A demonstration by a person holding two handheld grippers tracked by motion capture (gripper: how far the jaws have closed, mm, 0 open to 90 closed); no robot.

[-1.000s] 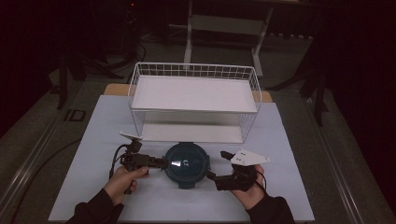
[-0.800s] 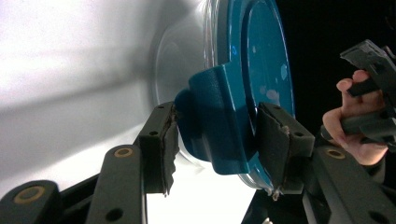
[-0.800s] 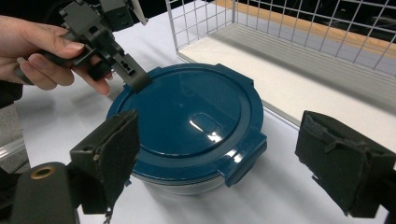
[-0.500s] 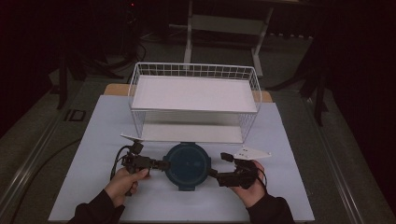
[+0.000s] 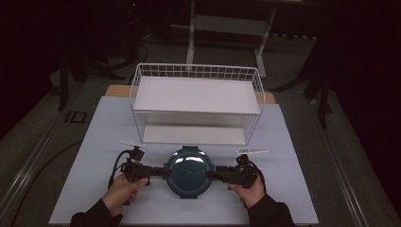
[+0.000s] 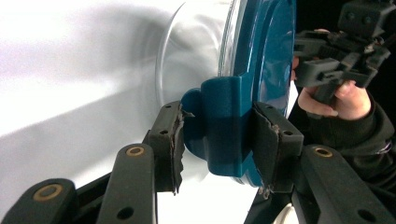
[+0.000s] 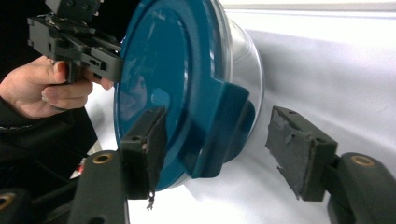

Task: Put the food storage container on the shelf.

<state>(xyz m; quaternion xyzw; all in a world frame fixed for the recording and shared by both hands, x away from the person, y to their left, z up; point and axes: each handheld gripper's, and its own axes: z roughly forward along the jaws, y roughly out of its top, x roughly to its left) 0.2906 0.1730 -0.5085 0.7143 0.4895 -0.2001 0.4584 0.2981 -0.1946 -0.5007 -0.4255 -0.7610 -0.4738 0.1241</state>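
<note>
A round clear container with a teal plastic lid [image 5: 189,171] sits near the table's [image 5: 293,142] front edge, before a white wire basket [image 5: 196,101]. The left gripper [image 6: 217,140] is clamped on one side tab of the lid — the right gripper [image 7: 217,140] straddles the opposite tab, jaws apart.

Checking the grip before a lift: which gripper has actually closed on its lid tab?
The left gripper: its jaws clamp the teal lid's tab on both sides. The right gripper's jaws stand open around theirs.
</note>
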